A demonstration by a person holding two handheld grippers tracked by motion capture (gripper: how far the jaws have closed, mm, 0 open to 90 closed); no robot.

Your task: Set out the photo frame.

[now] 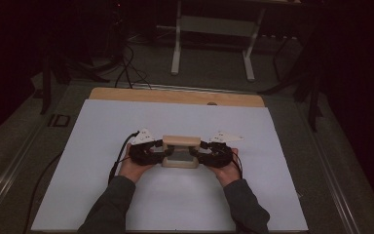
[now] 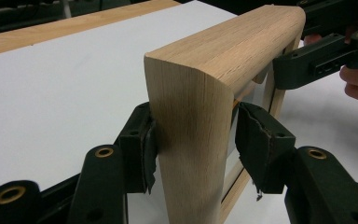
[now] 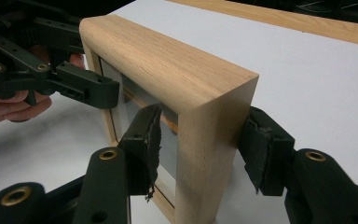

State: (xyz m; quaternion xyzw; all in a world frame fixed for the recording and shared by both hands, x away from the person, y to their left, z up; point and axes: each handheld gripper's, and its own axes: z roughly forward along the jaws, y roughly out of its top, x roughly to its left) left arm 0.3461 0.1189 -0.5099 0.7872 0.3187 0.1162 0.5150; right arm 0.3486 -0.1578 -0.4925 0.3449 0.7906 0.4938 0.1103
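High view: each hand-held gripper, left [image 1: 159, 148] and right [image 1: 202, 150], pinches an end of the upright wooden frame [image 1: 180, 150].

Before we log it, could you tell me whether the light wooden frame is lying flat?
No, the light wooden frame stands upright on the white sheet.

High view: set above near edge of surface [image 1: 102, 195], aimed forward and down; whole white sheet taken in from afar, dark floor seen beyond. Left gripper view: carried on left hand-held gripper [image 2: 193, 140], aimed along jaws, very close to one end of wooden frame [image 2: 200, 93]. Right gripper view: carried on right hand-held gripper [image 3: 198, 140], equally close at opposite end. Frame and surface shared by all three; opposite gripper caught in each gripper view.
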